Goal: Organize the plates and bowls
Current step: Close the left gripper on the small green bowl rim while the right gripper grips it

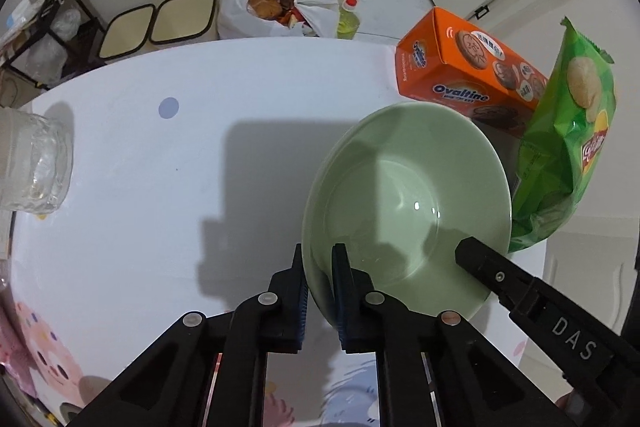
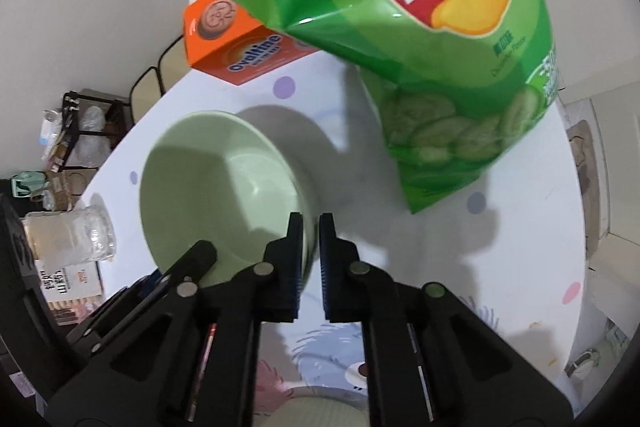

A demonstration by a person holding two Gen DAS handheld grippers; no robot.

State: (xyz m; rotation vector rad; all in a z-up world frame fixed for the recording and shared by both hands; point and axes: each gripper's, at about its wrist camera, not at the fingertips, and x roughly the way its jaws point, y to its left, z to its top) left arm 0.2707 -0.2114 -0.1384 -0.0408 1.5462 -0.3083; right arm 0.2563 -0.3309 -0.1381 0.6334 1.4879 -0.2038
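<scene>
White, with pastel dots and cartoon prints, the counter (image 1: 160, 187) fills most of both views in a pale-walled room. My left tongs (image 1: 320, 291) are clamped on the near rim of the pale green glazed ceramic bowl (image 1: 408, 195): one finger is outside the wall, the other inside. My right tongs (image 2: 310, 259) grip the opposite rim of the same bowl in the same way, with only a narrow gap between the fingers. Seen from the left wrist, they enter from the right, one finger over the bowl's inside. The bowl is tilted, and I cannot tell if it touches the counter. Just beside it are a green Lay's crisp bag (image 2: 400, 27) and an orange Ovaltine biscuit carton (image 1: 472, 67). A clear glass jar (image 1: 32, 163) lies well apart, at the counter's far left edge.
</scene>
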